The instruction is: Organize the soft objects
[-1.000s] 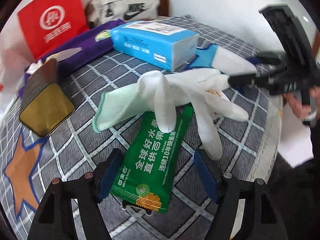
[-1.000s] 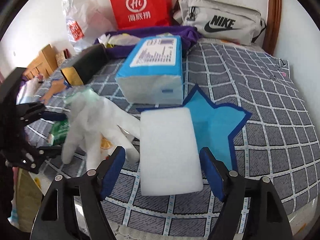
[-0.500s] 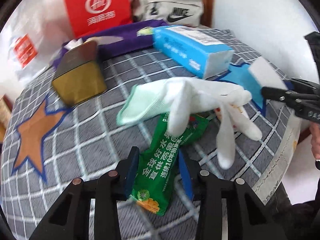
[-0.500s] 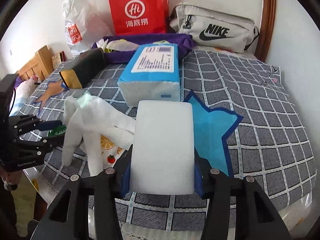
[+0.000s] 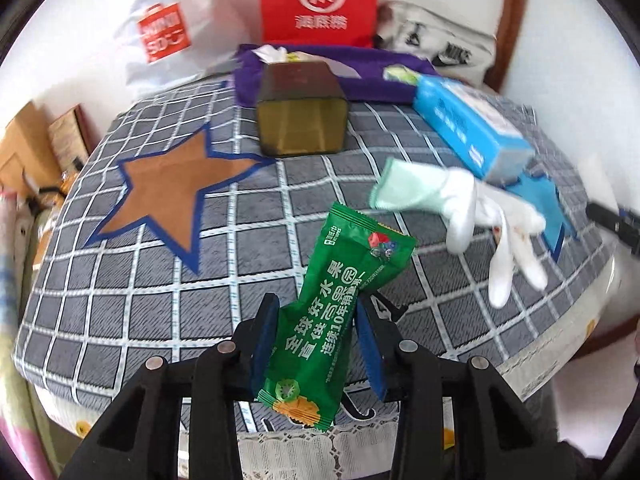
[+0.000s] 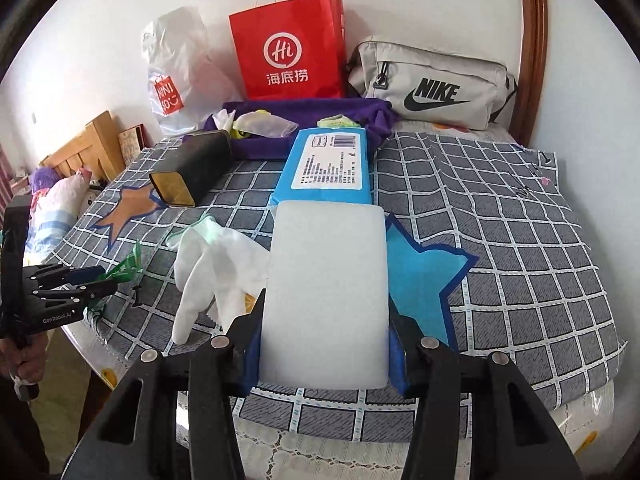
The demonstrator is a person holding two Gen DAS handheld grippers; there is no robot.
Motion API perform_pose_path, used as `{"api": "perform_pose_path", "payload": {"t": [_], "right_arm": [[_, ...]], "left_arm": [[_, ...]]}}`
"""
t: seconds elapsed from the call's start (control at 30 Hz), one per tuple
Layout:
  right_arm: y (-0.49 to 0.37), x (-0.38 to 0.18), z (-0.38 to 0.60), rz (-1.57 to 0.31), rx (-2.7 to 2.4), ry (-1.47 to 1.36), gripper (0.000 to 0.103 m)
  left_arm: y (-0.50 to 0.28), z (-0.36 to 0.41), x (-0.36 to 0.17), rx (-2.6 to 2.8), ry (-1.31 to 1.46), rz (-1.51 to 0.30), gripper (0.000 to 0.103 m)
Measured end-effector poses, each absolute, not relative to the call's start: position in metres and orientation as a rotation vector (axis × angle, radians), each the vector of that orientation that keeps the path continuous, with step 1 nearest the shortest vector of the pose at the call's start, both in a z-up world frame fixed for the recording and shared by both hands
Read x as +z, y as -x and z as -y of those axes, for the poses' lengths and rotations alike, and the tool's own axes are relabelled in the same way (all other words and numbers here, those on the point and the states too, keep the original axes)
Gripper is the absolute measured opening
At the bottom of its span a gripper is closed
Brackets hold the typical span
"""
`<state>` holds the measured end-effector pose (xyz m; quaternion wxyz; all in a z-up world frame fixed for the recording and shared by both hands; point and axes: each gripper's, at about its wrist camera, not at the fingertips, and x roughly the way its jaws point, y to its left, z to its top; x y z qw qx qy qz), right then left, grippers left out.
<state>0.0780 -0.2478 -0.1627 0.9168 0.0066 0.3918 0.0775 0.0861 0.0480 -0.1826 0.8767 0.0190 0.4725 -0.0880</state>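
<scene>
Both grippers are loaded. Left gripper [image 5: 316, 344] is clamped on the green pouch [image 5: 340, 308] about mid-length, its top end sticking out past the fingers and its bottom end hanging below them, lifted over the front edge of the table [image 5: 132, 280]. Right gripper [image 6: 324, 344] is clamped on the white sponge [image 6: 326, 300], pads on its two long sides, held off the cloth near the front edge.

Carry tips, as I read it:
- The pouch is soft and held by the middle, so it will likely sag or swing. Move it smoothly, without wrist flicks.
- The sponge compresses, and squeezing harder only bows it. Keep it level.
- The white glove [image 6: 208, 264] lies loose on the table between the two grippers, fingers toward the front edge. Route both loads above it so nothing drags it off.

Containers:
- Dark tin [image 5: 302, 120] on its side toward the back edge, open end facing front; the inside looks empty.
- Red paper bag [image 6: 288, 48], white plastic bag [image 6: 176, 64] and grey pouch bag [image 6: 432, 84] along the back edge; contents not visible.
- Blue tissue pack [image 6: 328, 164] is sealed, lying mid-table just behind the sponge.

No drop-off spot is evident for either load.
</scene>
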Motion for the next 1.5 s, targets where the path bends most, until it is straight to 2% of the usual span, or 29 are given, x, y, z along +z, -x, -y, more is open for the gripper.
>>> {"api": "perform_pose_path", "payload": {"t": [0.4, 0.83, 1.5], "right_arm": [[-0.082, -0.136, 0.253, -0.813, 0.126, -0.036, 0.049], [-0.118, -0.114, 0.260, -0.809, 0.143, -0.083, 0.050], [-0.217, -0.093, 0.261, -0.753, 0.141, -0.039, 0.050]], "left_arm": [[-0.105, -0.058, -0.145, -0.149, 0.080, -0.923, 0.037], [-0.158, -0.053, -0.101, -0.149, 0.148, -0.852, 0.037], [-0.258, -0.036, -0.076, -0.155, 0.158, -0.808, 0.037]]}}
